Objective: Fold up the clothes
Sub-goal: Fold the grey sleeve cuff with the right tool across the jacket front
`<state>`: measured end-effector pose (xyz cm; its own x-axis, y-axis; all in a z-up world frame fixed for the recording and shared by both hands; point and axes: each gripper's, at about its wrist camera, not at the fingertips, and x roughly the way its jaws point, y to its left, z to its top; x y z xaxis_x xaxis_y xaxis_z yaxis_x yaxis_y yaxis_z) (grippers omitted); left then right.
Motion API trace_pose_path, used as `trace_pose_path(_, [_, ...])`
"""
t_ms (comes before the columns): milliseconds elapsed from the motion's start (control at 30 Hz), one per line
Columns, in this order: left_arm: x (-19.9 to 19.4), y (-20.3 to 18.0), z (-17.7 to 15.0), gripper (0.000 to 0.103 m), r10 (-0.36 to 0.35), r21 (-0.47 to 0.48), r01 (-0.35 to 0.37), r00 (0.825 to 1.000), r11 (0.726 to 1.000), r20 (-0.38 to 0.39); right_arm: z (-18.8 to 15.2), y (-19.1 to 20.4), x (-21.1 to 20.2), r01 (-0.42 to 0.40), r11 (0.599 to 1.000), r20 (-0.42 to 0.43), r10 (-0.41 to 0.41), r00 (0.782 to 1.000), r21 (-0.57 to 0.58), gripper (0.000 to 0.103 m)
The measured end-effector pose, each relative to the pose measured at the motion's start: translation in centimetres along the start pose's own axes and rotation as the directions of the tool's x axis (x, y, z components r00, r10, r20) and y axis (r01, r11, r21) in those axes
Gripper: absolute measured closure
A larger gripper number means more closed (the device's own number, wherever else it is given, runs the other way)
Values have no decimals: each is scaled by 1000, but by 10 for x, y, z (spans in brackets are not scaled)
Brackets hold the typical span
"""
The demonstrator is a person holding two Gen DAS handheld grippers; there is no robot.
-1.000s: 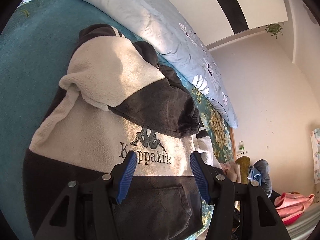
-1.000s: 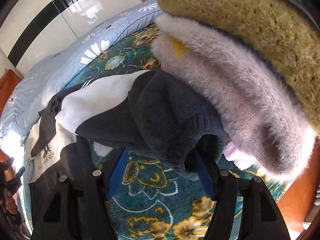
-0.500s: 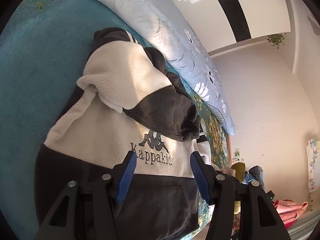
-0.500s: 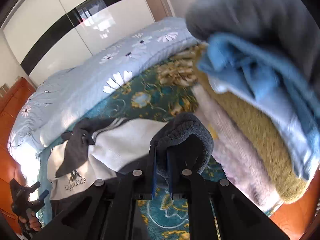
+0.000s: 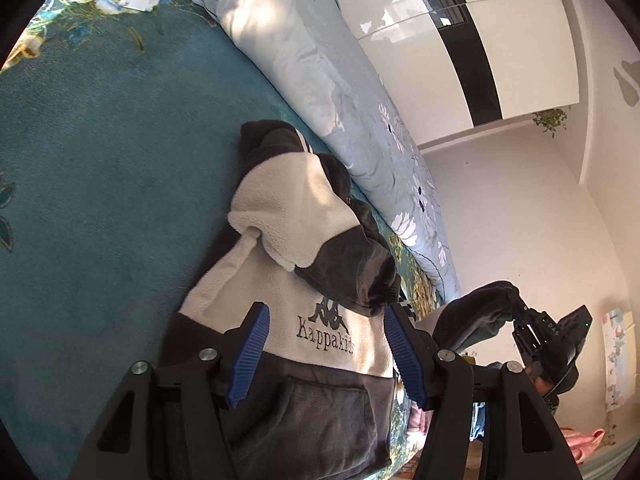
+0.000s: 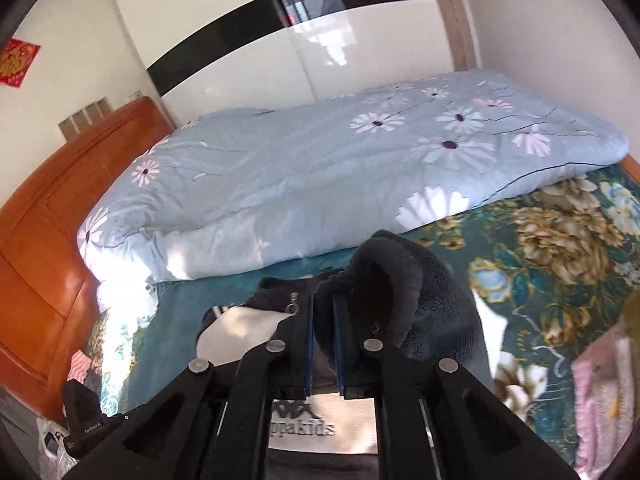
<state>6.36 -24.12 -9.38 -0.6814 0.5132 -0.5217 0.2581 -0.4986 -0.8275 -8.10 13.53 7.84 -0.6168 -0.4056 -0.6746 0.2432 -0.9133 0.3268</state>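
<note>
The hoodie lay front-up on the bed, just beside the quilt, with one sleeve already folded across the chest above the logo. The other sleeve's cuff was held clamped in the right gripper, its jaws closed tight on the dark fleece, and it had been lifted clear of the bed, on the side of the hoodie away from the headboard. A second earlier that cuff had lain slack between parted jaws, close against a stack of folded clothes; half a second earlier the jaws had been closed on it, and since then it had been raised and turned toward the quilt, so the stack had largely left the right view. By that, the second sleeve was judged ready to be carried over the chest. The left gripper hovered over the hoodie's lower front, jaws wide apart and empty, drawn back somewhat from the hoodie over the same second.
</note>
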Motion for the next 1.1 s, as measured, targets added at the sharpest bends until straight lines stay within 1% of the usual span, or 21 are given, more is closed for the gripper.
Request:
trace_pose_path(100, [-17,16,3,38,13,-38,-12,999,999,36,-15,37,41,-69,997,-81,67,994,-26,94])
trace_pose_path(200, [-28,29,5,37,27,-70,-23,998,997,57,-37,68,78,-115,992,-169,104,980,-55,94])
trace_pose_path(367, [-32,40,5,37,29,-95,-23,998,995,55,-81,97,133,-100,988,-311,60,948,-115,94])
trace_pose_path(533, [-27,40,3,37,23,-85,-20,999,996,34,-112,96,153,-86,990,-379,36,925,-115,93])
trace_pose_path(667, [-18,36,1,37,21,-81,-20,1000,996,10,-110,99,135,-129,984,-349,80,934,-120,91])
trace_pose_path(733, [-12,32,-2,37,19,-72,-19,1000,997,-6,-108,100,126,-151,981,-333,102,937,-123,87])
trace_pose_path(833, [0,25,-7,37,17,-55,-19,999,998,-37,-106,103,112,-183,975,-310,136,941,-128,73])
trace_pose_path(900, [11,19,-11,37,16,-42,-18,998,999,-63,-105,104,103,-204,970,-294,158,943,-133,57])
trace_pose_path(967, [23,12,-14,37,20,-24,-22,995,999,-93,-103,105,94,-225,965,-279,181,943,-137,55])
trace_pose_path(1033, [36,4,-16,37,23,1,-23,992,1000,-121,-101,95,80,-237,965,-250,204,947,-112,51])
trace_pose_path(1100, [50,-4,-17,36,24,28,-20,988,999,-150,-105,76,67,-215,973,-228,191,955,-86,49])
